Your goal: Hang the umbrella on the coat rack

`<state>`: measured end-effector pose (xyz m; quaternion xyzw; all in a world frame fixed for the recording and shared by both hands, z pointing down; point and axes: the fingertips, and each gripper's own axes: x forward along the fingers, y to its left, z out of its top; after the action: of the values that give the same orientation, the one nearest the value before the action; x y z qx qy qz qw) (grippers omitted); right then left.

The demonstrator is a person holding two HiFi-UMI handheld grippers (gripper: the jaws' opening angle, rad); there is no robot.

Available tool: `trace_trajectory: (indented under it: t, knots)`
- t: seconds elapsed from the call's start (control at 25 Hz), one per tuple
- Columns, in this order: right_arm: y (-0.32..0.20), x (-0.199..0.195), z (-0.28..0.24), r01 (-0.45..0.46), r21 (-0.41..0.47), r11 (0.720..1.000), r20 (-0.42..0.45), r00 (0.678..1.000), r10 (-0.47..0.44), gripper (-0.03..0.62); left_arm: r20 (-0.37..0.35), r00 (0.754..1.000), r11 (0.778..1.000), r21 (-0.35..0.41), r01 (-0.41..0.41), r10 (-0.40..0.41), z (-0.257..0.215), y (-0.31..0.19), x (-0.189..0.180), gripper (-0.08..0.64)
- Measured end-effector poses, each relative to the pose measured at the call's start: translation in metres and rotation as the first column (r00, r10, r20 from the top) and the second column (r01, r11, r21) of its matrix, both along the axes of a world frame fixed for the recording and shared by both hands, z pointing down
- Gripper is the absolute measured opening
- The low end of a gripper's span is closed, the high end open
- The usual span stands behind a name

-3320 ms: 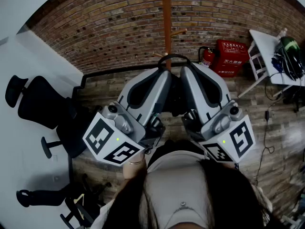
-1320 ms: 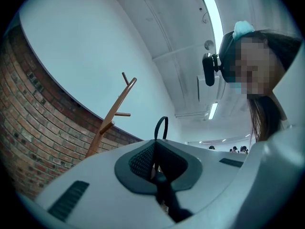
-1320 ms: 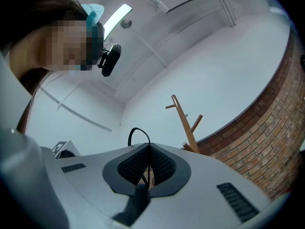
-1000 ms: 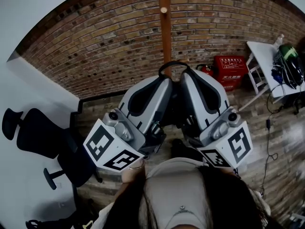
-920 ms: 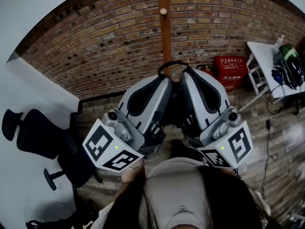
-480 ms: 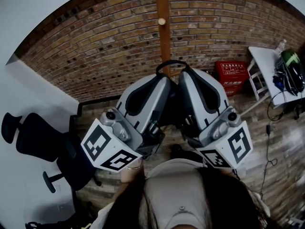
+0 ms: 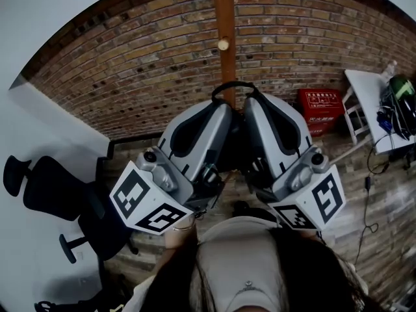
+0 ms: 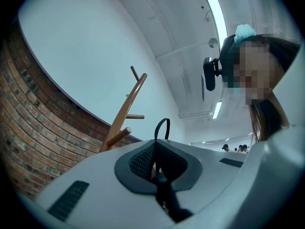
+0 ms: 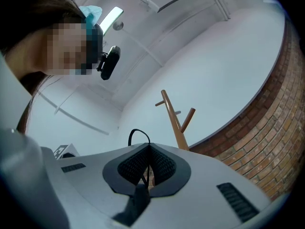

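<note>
Both pairs of jaws are pressed shut, tip beside tip, and each pinches the same thin black umbrella strap point(image 8: 163, 128). In the left gripper view, the left gripper point(image 8: 155, 149) has its ribbed dark pads closed on the strap, which runs down as a dark band between them. The right gripper view shows the right gripper point(image 9: 150, 151) doing the same, with the strap point(image 9: 138, 135) arching up as a narrow loop just above the jaw tips.

From the head view, the left gripper point(image 7: 226, 104) and right gripper point(image 7: 250, 103) are held side by side in front of the person's chest and pointed upward, their marker cubes nearest the body. The loop of the strap point(image 7: 232, 85) stands above the meeting tips. A dark mass sits between the two gripper bodies; how much of it is the umbrella cannot be told.

Just beyond the loop rises the wooden coat rack point(image 7: 224, 18). Its round-ended peg point(image 7: 223, 43) is a little above the loop, and the loop hangs on no peg. In the gripper views the rack point(image 8: 125, 111) point(image 9: 174, 120) stands apart from the strap.

Behind it is a brick wall point(image 7: 130, 64). Farther out, a black office chair point(image 7: 58, 177) stands at the left, with a red box point(image 7: 320, 108) and a white table point(image 7: 370, 96) at the right.
</note>
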<state>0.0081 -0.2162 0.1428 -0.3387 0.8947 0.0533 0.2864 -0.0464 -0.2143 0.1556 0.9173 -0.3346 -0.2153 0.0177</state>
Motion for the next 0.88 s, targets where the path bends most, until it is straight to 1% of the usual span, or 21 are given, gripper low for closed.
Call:
trace_trajectory:
  t: [0.6, 0.88]
  knots:
    - [-0.042, -0.006, -0.003, 0.034, -0.023, 0.999, 0.007, 0.999, -0.033, 0.035, -0.001, 1.0, 1.0, -0.025, 0.003, -0.004, -0.004, -0.043, -0.006, 0.011]
    - [-0.051, -0.006, -0.003, 0.051, -0.018, 0.999, 0.019, 0.999, -0.05, 0.035, -0.001, 1.0, 1.0, -0.027, 0.009, -0.009, -0.004, -0.053, -0.007, 0.011]
